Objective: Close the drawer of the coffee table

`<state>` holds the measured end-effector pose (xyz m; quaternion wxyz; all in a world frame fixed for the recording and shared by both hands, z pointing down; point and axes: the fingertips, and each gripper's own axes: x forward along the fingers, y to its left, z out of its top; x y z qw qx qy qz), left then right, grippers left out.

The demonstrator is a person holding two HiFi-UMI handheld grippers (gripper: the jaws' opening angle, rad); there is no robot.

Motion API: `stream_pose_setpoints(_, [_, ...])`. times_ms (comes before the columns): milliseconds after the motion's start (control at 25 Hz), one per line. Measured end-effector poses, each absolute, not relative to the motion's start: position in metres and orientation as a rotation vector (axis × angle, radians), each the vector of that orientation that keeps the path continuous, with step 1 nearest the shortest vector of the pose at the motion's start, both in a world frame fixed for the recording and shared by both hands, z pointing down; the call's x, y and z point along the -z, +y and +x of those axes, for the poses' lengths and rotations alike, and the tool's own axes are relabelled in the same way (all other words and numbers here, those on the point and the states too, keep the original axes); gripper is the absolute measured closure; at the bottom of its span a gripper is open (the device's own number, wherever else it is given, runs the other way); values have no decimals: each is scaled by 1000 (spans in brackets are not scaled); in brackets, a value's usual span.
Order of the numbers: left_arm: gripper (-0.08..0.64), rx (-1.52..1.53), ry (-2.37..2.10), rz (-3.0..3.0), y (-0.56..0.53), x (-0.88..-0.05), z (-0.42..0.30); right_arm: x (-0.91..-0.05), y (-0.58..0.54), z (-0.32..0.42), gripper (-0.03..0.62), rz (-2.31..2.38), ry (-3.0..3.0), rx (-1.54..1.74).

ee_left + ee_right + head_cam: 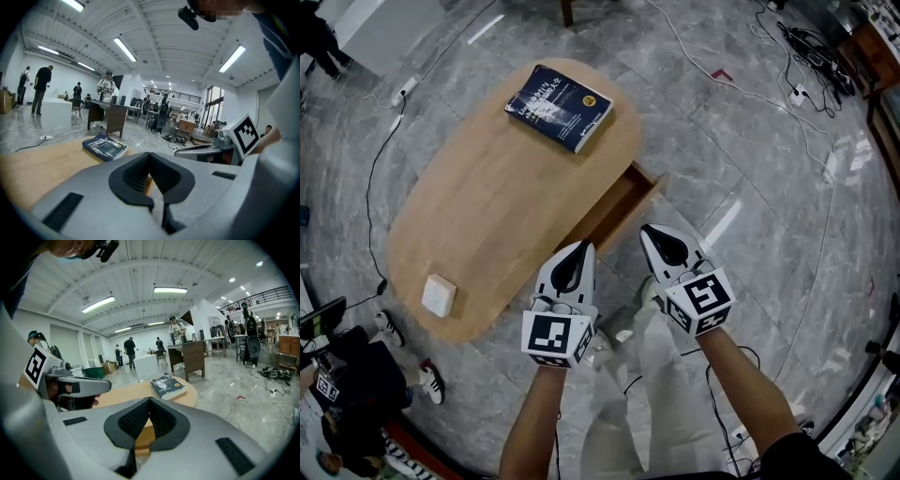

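The drawer (pixel 623 202) is standing open at mid-frame, jutting from the surface (pixel 487 216), so closing is all still to do. The left gripper (pixel 577 251) and right gripper (pixel 654 236) are hovering just below it, fingers (pixel 565 270) pressed together, holding nothing.

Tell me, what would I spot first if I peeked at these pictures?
The open drawer sticking out of the near side of the oval wooden coffee table catches the eye first. The left tongs and right tongs, both shut and empty, hover right by it. Next come the dark blue book on the table's far end and a small white block at its near left end.
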<state>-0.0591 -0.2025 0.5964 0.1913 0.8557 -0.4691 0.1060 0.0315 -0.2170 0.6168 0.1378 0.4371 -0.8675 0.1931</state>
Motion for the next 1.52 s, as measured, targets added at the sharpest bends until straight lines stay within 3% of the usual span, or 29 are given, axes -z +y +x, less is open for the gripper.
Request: stream_pose_setpoints(1520, [563, -362, -1372, 2288, -201, -687, -75, -747, -211, 10, 580, 1111, -2404, -594])
